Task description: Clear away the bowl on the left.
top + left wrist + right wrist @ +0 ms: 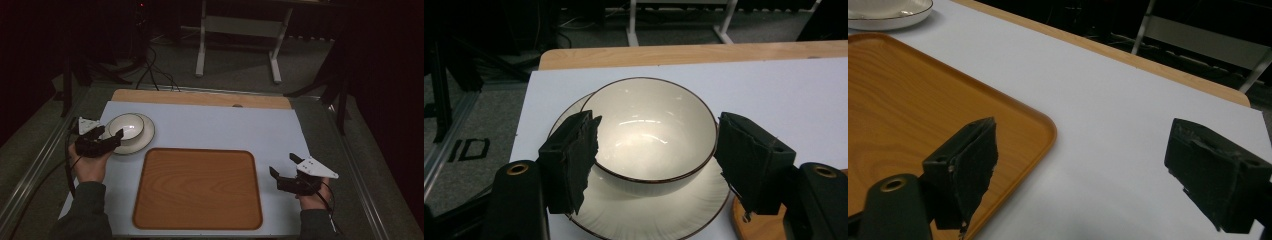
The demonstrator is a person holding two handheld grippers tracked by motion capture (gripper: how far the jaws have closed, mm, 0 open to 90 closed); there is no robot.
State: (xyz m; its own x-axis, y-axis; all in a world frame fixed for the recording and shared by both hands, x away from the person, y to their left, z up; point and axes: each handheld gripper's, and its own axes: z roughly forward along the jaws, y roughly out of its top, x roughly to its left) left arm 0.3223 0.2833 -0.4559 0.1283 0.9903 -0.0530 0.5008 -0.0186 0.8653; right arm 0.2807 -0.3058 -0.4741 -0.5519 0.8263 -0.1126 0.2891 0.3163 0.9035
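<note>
Glossy cream bowl (654, 132), thin brown rim

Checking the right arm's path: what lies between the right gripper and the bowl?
High view: the wooden tray and bare white mat lie between the right gripper and the bowl on its plate.

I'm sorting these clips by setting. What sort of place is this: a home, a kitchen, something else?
Probably a lab or recording workspace, not a home kitchen: the table stands on grey carpet amid loose cables, dark curtains hang all round, and a bare white frame stand waits behind. The bowl and wooden tray look staged.
</note>
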